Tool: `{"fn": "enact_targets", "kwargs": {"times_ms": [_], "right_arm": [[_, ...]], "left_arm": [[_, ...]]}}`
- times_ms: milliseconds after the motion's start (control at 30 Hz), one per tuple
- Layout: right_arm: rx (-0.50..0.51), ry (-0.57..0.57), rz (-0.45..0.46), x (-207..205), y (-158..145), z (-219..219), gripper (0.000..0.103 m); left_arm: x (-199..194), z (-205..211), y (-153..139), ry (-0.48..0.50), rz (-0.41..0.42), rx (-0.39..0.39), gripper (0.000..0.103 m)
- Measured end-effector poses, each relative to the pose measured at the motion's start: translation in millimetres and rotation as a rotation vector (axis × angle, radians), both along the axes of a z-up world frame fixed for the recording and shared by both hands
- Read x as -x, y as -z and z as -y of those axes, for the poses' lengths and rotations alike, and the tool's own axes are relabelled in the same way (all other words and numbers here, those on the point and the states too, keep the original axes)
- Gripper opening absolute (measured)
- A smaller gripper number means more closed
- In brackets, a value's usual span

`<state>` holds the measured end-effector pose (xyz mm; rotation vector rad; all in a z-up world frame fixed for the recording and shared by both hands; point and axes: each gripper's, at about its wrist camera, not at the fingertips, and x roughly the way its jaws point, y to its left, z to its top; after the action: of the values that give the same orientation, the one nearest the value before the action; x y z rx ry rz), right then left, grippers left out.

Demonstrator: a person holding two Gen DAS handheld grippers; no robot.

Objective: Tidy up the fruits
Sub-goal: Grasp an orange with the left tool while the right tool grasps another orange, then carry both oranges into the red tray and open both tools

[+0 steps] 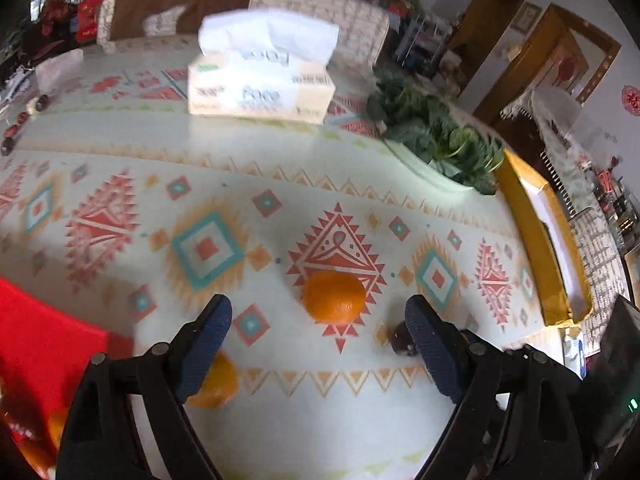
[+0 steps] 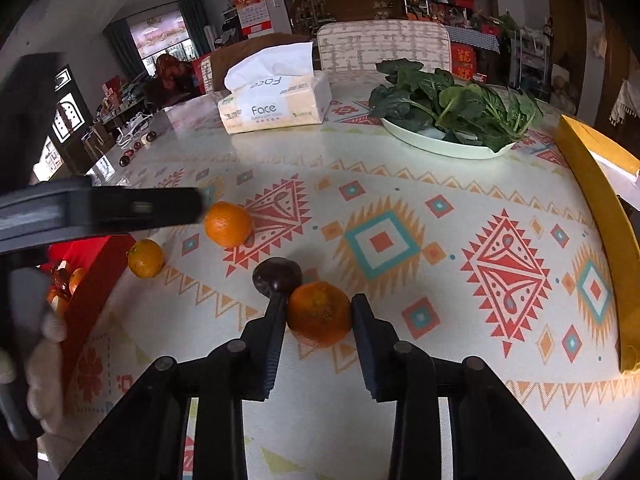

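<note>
In the right wrist view my right gripper (image 2: 319, 312) is shut on an orange (image 2: 319, 312) resting on the patterned tablecloth. A dark round fruit (image 2: 277, 274) lies just behind the left finger. Two more oranges (image 2: 228, 224) (image 2: 145, 258) lie further left, beside a red box (image 2: 96, 280) holding fruit. In the left wrist view my left gripper (image 1: 318, 320) is open and empty above the table, with an orange (image 1: 334, 298) between and beyond its fingers, another orange (image 1: 218, 380) under the left finger, and a dark fruit (image 1: 400, 338) by the right finger.
A tissue box (image 2: 276, 106) stands at the back. A white plate of leafy greens (image 2: 452, 106) sits at the back right. A yellow box (image 2: 600, 216) lies along the right edge. Small dark fruits (image 2: 138, 146) line the far left edge.
</note>
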<state>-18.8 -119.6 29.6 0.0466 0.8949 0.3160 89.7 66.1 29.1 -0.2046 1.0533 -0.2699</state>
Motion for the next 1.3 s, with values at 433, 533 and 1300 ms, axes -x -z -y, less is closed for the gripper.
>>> {"fn": "enact_targets", "kwargs": {"times_ms": [433, 533, 1300], "right_arm": [[0.017, -0.006, -0.001, 2.3, -0.9, -1.8, 0.036], [0.015, -0.003, -0.002, 1.9, -1.0, -1.5, 0.036], [-0.037, 0.046, 0.041, 55.9, -50.8, -23.8, 0.036]], "left_arm": [[-0.7, 28.4, 10.6, 0.059, 0.052, -0.136, 0.035], [9.7, 25.0, 7.2, 0.054, 0.058, -0.103, 0.035], [190.7, -184.4, -74.1, -0.299, 0.339, 0.171, 0.035]]}}
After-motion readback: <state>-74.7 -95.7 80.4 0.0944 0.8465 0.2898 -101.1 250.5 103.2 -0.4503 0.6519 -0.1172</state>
